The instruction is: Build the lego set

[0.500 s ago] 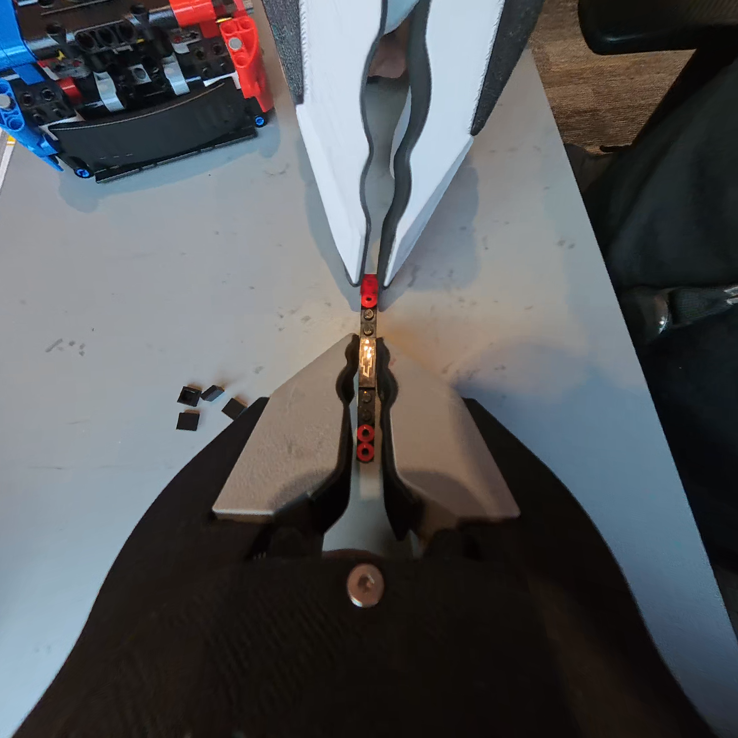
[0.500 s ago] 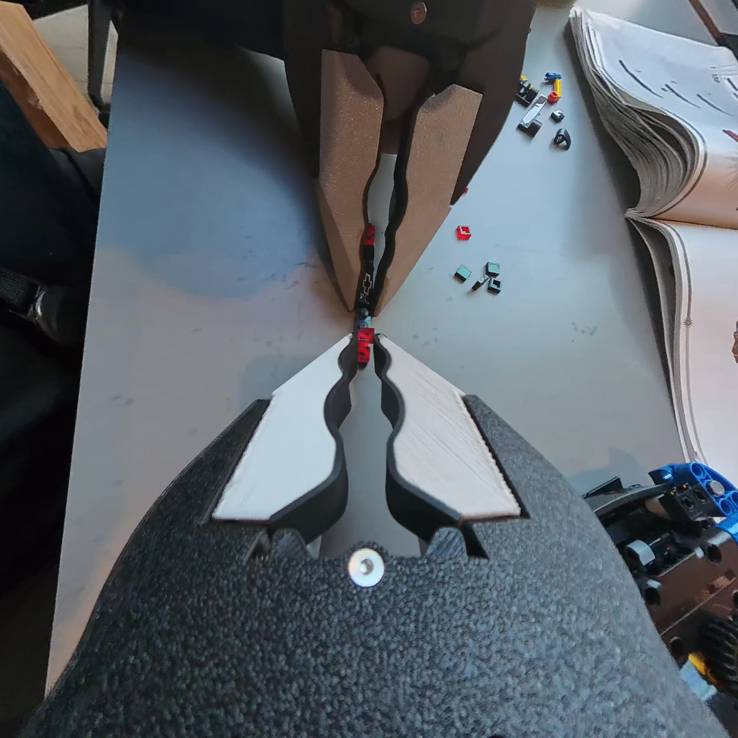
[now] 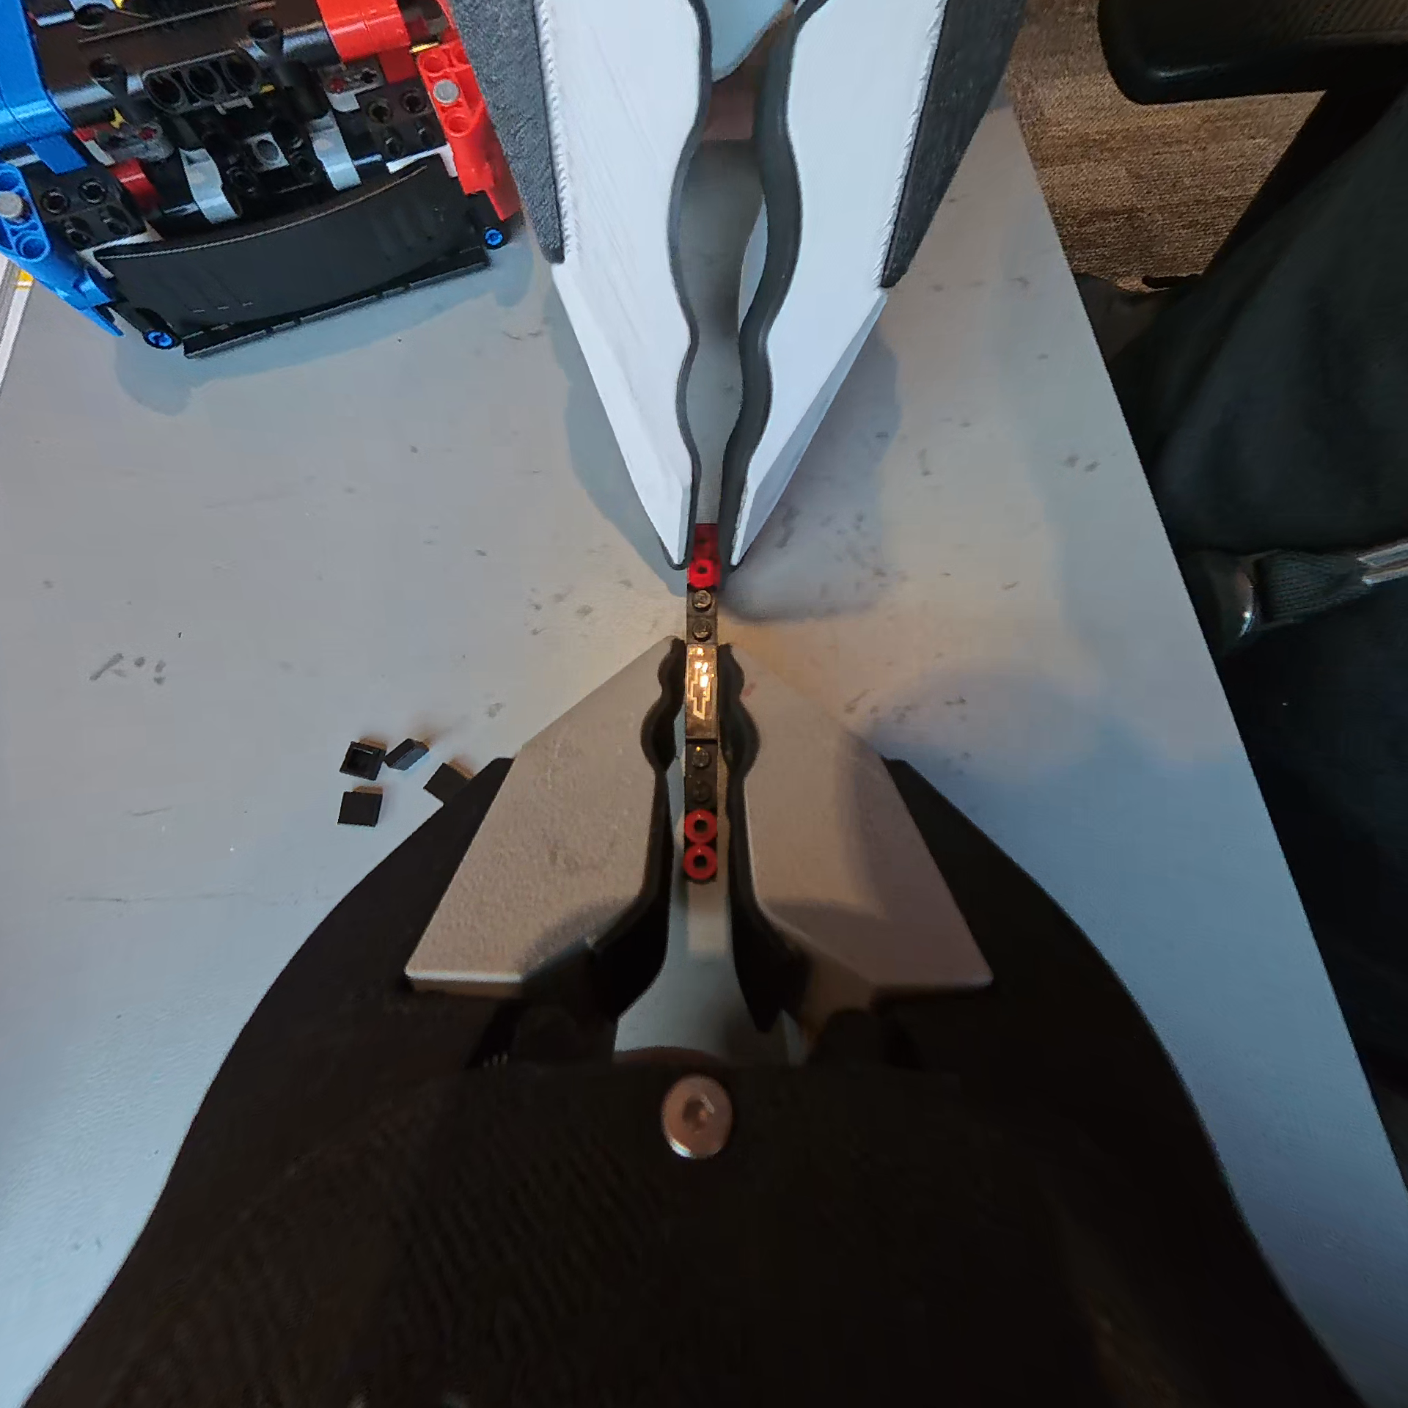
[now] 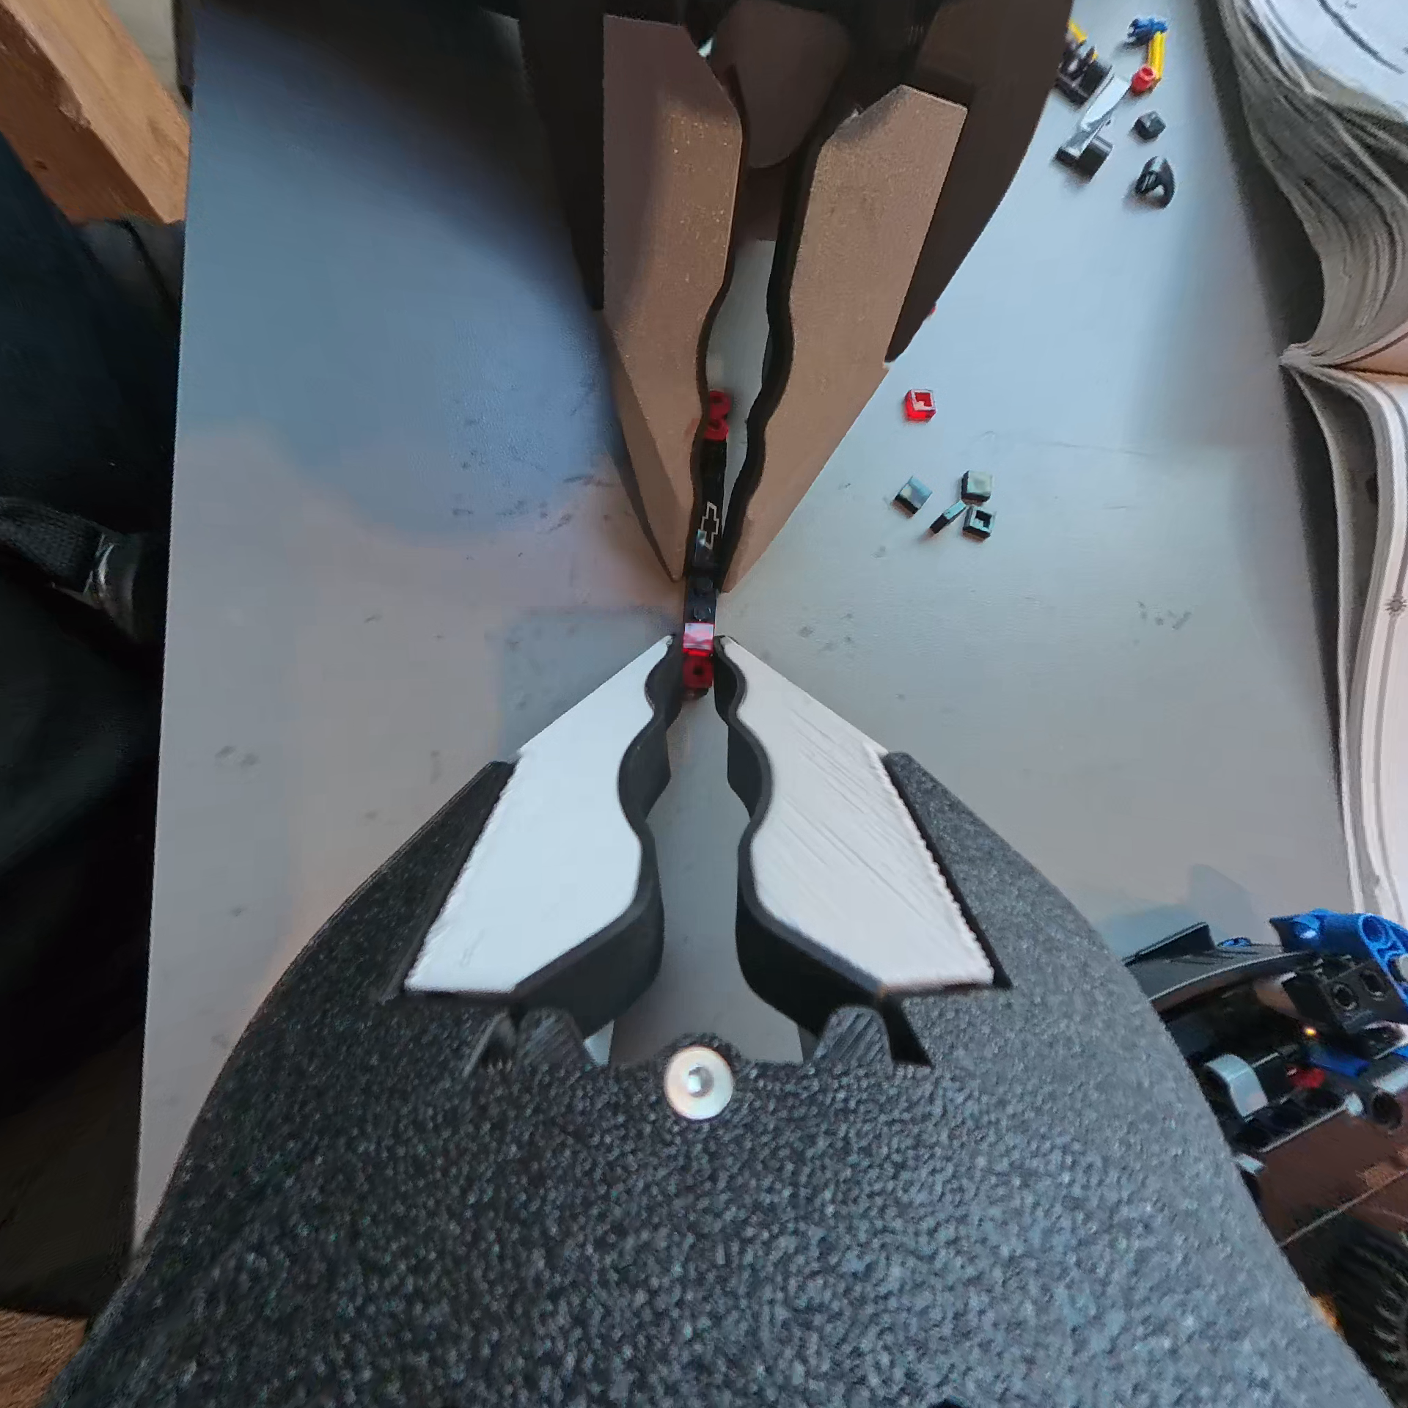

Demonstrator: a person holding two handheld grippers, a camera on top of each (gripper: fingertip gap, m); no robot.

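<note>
A thin black lego strip (image 3: 702,686) with red studs at both ends and a shiny emblem tile in the middle is held just above the grey table (image 3: 305,533). My left gripper (image 3: 701,663) is shut on its middle and near part. My right gripper (image 3: 705,560) comes in from the far side and is shut on the strip's red end. In the right wrist view my right gripper (image 4: 697,648) pinches the red end piece (image 4: 698,655). The strip (image 4: 708,526) runs on into my left gripper (image 4: 701,579), which faces it.
The partly built black, red and blue lego model (image 3: 267,190) stands at the far left and also shows in the right wrist view (image 4: 1295,1028). Loose black tiles (image 3: 373,769) (image 4: 952,503), a red tile (image 4: 920,404), small parts (image 4: 1105,114) and the open instruction booklet (image 4: 1356,305) lie nearby. The table edge (image 3: 1143,533) is close by. Less than 4 cm separates the two grippers' tips.
</note>
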